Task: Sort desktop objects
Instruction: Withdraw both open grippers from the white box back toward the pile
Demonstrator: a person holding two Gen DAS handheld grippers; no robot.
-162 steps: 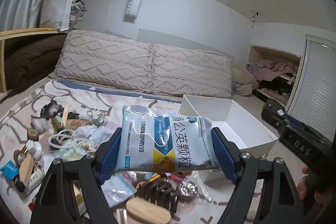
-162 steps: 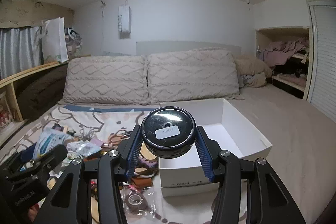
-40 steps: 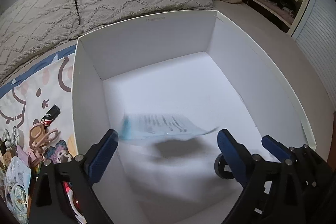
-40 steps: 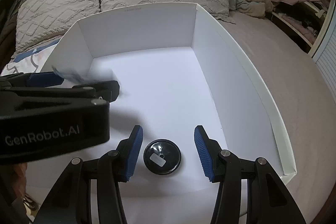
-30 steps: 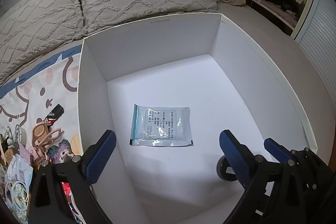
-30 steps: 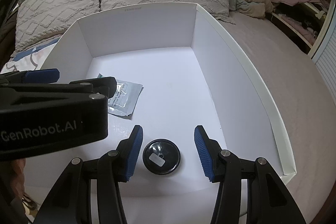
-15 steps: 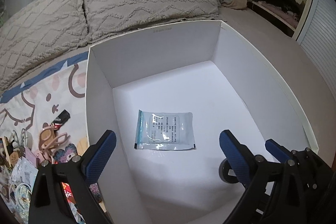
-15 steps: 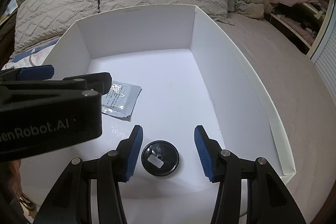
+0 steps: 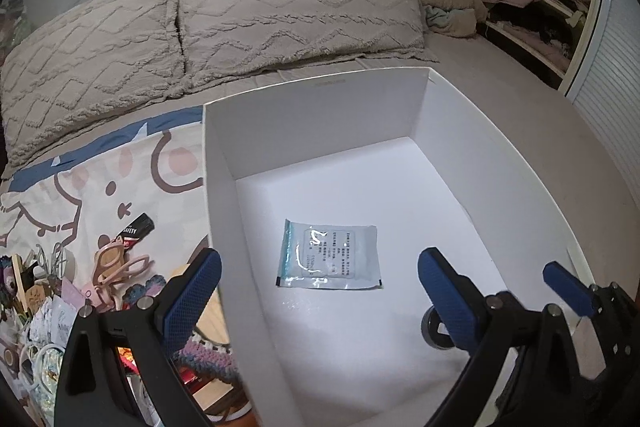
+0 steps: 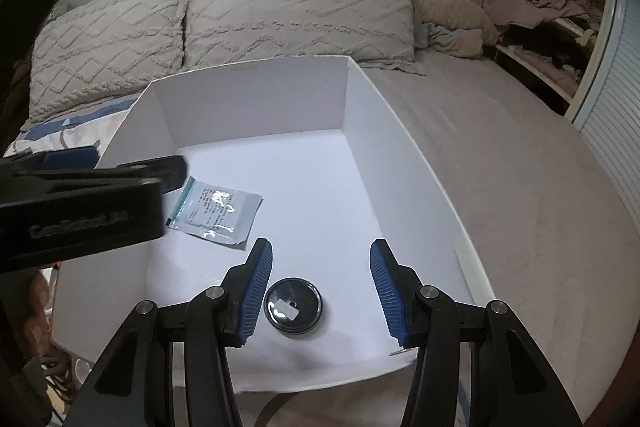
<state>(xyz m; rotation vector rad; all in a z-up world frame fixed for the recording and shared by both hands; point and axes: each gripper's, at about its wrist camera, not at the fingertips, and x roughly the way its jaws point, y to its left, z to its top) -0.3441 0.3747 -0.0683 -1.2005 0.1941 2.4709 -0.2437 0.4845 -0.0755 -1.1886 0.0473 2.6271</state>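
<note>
2 grippers' jaws spread, empty; clutter (image 9: 100, 267) beside box (image 9: 312, 99) only in left view.

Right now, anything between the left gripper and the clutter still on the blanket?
Yes: the box's left wall. The left gripper hangs open astride it, one finger over the clutter, the other inside over the box floor, near the sachet. Past that wall, nothing visible blocks the way.
</note>
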